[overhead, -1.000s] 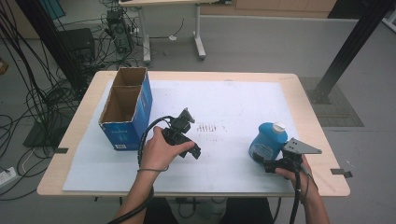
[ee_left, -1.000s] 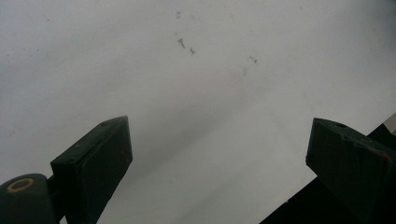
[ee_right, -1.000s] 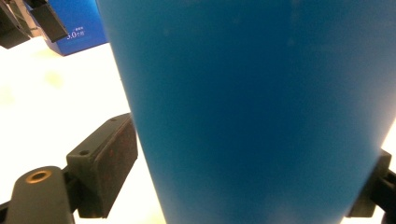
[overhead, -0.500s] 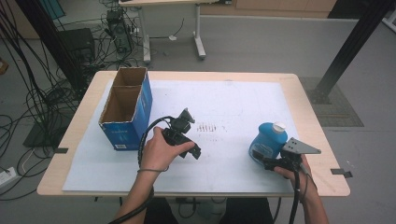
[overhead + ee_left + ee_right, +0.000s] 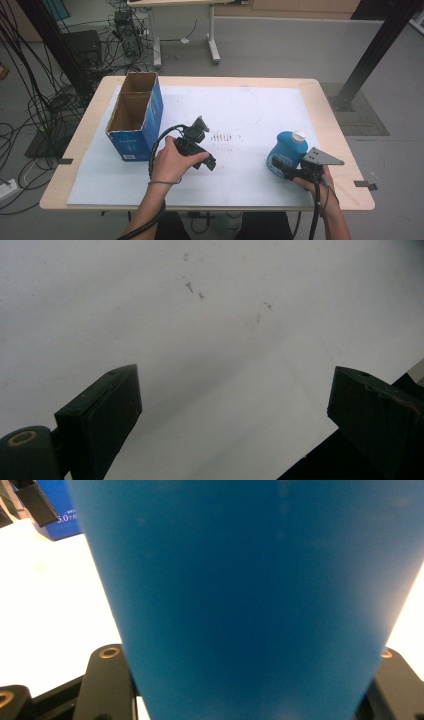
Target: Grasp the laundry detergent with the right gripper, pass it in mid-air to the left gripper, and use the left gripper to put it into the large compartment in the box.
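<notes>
Nothing has moved: one blue bottle (image 5: 287,151), one cardboard box (image 5: 136,116).
Right gripper (image 5: 284,168) clamps the bottle; left gripper (image 5: 200,125) gapes wide, empty, above the white sheet (image 5: 260,110).

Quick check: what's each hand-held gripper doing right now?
Left hand-held gripper: open, holding nothing, over the white sheet.
Right hand-held gripper: around the blue bottle; whether clamped cannot be told.

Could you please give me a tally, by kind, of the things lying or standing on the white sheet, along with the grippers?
Blue bottle with white cap: 1
Blue cardboard box, open at the top, with two compartments: 1
Grippers: 2, the left gripper and the right gripper
Total: 4
</notes>
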`<state>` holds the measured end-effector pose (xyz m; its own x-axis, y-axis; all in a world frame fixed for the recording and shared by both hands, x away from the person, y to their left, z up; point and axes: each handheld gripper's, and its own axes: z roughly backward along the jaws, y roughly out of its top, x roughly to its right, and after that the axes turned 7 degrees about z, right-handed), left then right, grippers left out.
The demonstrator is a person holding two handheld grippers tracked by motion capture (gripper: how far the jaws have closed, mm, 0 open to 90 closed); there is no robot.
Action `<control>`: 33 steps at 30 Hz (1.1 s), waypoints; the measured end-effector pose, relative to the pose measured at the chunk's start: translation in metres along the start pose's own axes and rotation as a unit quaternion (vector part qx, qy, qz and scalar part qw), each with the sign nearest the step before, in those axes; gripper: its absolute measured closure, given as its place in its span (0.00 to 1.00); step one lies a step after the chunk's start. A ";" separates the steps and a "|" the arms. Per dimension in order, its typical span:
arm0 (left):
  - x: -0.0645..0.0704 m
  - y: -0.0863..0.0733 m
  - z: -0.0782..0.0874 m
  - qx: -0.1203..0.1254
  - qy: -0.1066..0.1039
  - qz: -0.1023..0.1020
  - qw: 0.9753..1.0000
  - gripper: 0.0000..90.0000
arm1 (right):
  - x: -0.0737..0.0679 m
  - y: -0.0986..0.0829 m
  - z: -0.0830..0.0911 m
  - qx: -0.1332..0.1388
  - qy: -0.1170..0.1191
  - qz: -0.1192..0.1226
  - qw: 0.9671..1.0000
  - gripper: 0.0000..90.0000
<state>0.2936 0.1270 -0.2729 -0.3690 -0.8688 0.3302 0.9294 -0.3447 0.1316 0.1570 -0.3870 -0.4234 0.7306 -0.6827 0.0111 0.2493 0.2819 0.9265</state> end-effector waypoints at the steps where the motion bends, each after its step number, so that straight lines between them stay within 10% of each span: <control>1: 0.000 0.000 0.000 0.000 0.000 0.000 1.000 0.09 | 0.000 0.000 0.000 0.000 0.000 0.000 1.000 0.44; 33: 0.000 -0.002 0.001 0.003 -0.002 0.001 1.000 0.09 | 0.000 0.001 0.000 -0.002 0.000 0.000 1.000 0.46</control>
<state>0.2921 0.1277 -0.2726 -0.3662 -0.8686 0.3337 0.9305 -0.3401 0.1359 0.1569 -0.3867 -0.4226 0.7304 -0.6829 0.0104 0.2528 0.2845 0.9248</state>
